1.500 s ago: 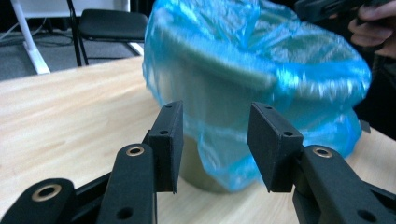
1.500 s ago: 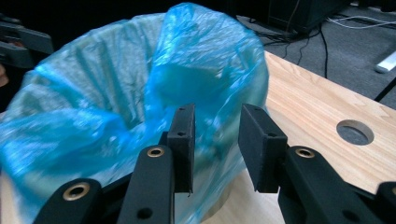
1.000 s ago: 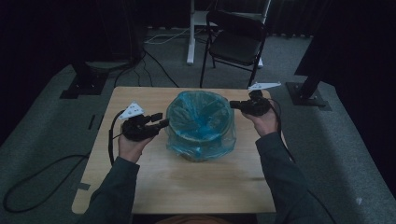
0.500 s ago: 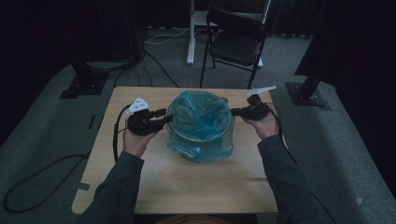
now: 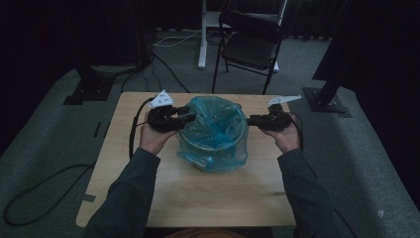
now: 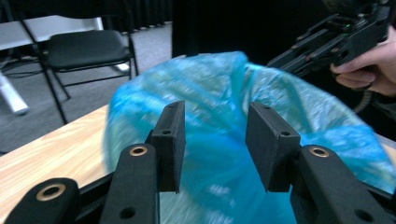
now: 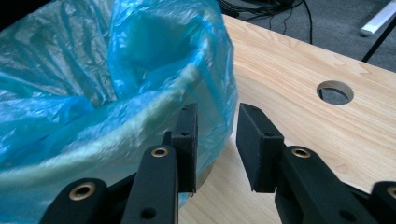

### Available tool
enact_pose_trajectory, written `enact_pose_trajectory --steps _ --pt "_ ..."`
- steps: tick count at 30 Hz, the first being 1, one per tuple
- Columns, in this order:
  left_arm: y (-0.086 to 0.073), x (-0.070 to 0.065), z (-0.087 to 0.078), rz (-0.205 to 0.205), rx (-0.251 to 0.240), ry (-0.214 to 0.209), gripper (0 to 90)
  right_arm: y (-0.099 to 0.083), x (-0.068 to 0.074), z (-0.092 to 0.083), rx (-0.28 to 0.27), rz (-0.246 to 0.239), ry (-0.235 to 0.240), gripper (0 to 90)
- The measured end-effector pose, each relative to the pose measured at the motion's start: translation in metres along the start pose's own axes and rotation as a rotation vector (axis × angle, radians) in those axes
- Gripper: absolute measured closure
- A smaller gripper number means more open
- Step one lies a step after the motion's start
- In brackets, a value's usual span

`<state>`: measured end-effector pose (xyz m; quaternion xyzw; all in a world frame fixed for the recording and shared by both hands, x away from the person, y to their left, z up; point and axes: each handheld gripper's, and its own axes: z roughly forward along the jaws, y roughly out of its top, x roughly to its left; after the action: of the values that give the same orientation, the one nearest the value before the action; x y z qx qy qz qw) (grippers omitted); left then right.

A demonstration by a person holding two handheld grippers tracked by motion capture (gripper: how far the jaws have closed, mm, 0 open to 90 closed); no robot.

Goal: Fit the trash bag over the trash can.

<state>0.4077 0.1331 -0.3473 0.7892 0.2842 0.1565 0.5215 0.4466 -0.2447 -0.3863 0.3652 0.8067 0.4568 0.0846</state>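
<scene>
Desk [image 5: 198,198] of pale wood carries a bin lined with a blue plastic bag [image 5: 215,134], standing near the far edge, about midway between the side edges. Bag film drapes over the bin's rim. At the rim's left side the left gripper [image 5: 185,118] has its jaws spread wide with blue film showing between them; whether the pads touch it I cannot tell. At the rim's right side the right gripper [image 5: 251,120] has just been opening, its jaws apart beside the bag's outer film, not pinching it.
</scene>
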Motion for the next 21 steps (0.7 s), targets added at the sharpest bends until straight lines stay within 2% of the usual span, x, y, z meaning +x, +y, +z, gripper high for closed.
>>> enact_pose_trajectory --steps 9,11,13,21 --pt "0.018 0.0 0.02 0.026 0.026 -0.017 58.5 -0.009 0.001 -0.002 0.003 -0.001 0.014 66.7" --pt "0.022 0.001 0.026 0.021 0.03 -0.024 58.5 -0.01 0.001 -0.002 0.001 0.004 0.017 66.6" --pt "0.025 0.0 0.033 0.03 0.044 -0.016 58.5 -0.011 0.001 -0.001 0.0 0.005 0.021 66.5" --pt "0.038 -0.006 0.053 0.078 0.065 -0.032 58.5 -0.012 0.003 0.002 0.007 0.002 0.04 65.9"
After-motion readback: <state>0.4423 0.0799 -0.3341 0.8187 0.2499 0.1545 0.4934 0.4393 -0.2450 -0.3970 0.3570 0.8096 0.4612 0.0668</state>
